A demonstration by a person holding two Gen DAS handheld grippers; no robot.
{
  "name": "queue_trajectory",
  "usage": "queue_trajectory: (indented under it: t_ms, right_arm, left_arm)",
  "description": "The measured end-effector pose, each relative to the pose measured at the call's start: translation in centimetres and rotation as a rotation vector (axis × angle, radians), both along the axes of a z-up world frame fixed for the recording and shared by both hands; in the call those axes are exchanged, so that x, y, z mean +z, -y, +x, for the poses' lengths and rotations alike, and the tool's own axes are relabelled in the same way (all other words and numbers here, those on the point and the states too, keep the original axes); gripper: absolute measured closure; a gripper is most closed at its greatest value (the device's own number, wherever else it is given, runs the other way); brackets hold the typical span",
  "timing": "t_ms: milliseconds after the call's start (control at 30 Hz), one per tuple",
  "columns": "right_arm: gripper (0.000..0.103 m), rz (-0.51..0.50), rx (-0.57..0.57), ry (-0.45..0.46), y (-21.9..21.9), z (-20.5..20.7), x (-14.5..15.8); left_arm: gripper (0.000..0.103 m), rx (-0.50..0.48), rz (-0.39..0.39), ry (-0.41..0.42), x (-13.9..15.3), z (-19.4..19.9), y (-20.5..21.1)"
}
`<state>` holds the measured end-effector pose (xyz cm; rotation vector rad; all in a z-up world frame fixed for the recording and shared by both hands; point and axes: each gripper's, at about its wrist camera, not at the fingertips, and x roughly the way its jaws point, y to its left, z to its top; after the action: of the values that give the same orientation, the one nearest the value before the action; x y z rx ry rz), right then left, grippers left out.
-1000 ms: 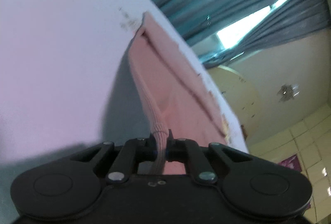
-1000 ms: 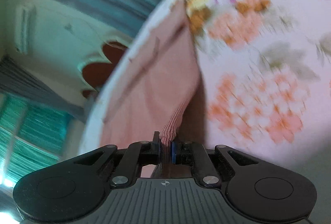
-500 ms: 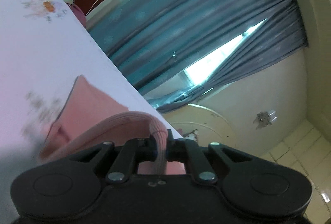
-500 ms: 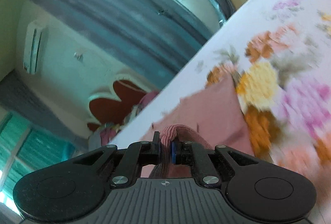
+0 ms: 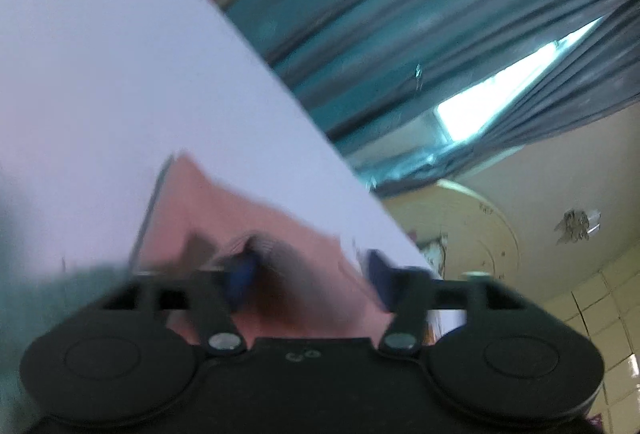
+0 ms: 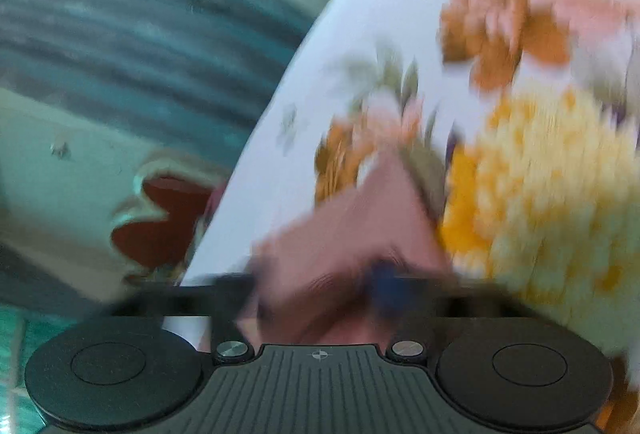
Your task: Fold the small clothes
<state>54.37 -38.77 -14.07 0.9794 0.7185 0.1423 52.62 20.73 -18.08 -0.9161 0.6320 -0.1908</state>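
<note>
A small pink knitted garment (image 5: 248,218) lies folded on the white flowered bedsheet (image 5: 100,73). My left gripper (image 5: 308,274) is open just above its near edge, with the blue pads (image 5: 240,282) spread wide and the cloth lying loose between them. In the right wrist view the same pink garment (image 6: 352,230) lies on the flowered sheet (image 6: 540,173). My right gripper (image 6: 316,286) is open over it too, jaws apart. Both views are blurred by motion.
Grey-blue curtains (image 5: 420,13) and a bright window (image 5: 512,85) stand beyond the bed's far edge. A red and cream headboard (image 6: 160,218) shows at the left of the right wrist view. A cream wall and tiled floor (image 5: 592,314) lie to the right.
Both grippers were shut on the garment's ribbed edge and carried it over onto itself. Now both have opened and let it go; the fold lies on the sheet.
</note>
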Motion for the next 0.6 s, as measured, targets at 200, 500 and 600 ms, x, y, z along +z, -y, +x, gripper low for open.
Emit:
queue_trajectory:
  t_ms: [200, 500, 600]
  right_arm:
    - [0.032, -0.247, 0.143, 0.018, -0.9, 1.6, 0.9]
    - [0.054, -0.605, 0.372, -0.016, -6.6, 3.4, 0.4]
    - [0.065, -0.713, 0.458, -0.012, -8.5, 3.8, 0.1]
  left_arm:
    - [0.03, -0.146, 0.248, -0.02, 1.3, 2.1, 1.0]
    - [0.045, -0.452, 0.754, -0.097, 1.6, 5.7, 7.1]
    - [0.053, -0.471, 0.771, -0.097, 1.6, 6.0, 7.5]
